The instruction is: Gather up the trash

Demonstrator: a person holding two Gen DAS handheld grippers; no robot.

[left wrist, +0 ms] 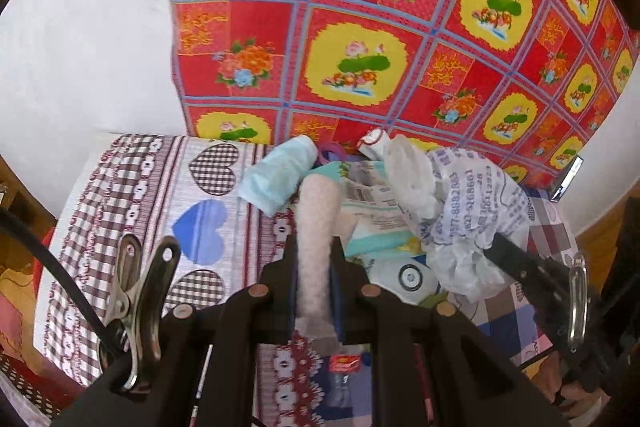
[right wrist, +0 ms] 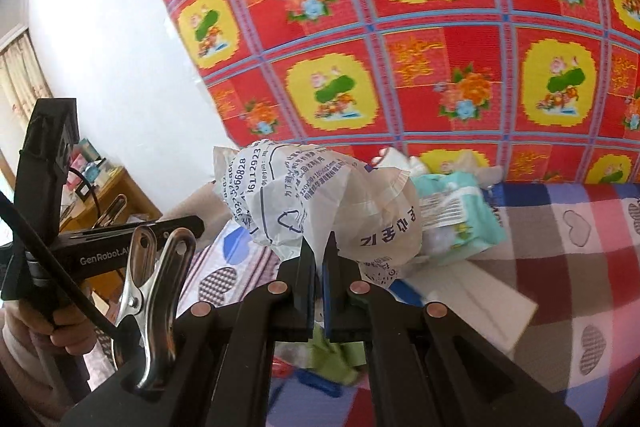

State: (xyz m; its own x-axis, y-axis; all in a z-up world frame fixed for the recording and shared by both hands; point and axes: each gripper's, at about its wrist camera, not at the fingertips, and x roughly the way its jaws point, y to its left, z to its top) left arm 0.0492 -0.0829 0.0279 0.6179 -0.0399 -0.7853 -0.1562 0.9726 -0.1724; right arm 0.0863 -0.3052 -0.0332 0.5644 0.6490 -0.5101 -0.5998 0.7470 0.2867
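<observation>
Both your grippers are clamped on trash above the bed.

Left wrist view: your left gripper (left wrist: 314,259) pinches a pale pink fuzzy tube (left wrist: 316,227) at lower centre, its length running up the frame; a blue wad (left wrist: 276,175) lies just above left on the heart-print sheet (left wrist: 168,195), and the right gripper's tip bites the printed white plastic bag (left wrist: 468,211) at right. Right wrist view: your right gripper (right wrist: 319,259) is closed tight on that bag (right wrist: 320,203) at centre (crumpled, blue lettering), a teal packet (right wrist: 460,215) just right.
</observation>
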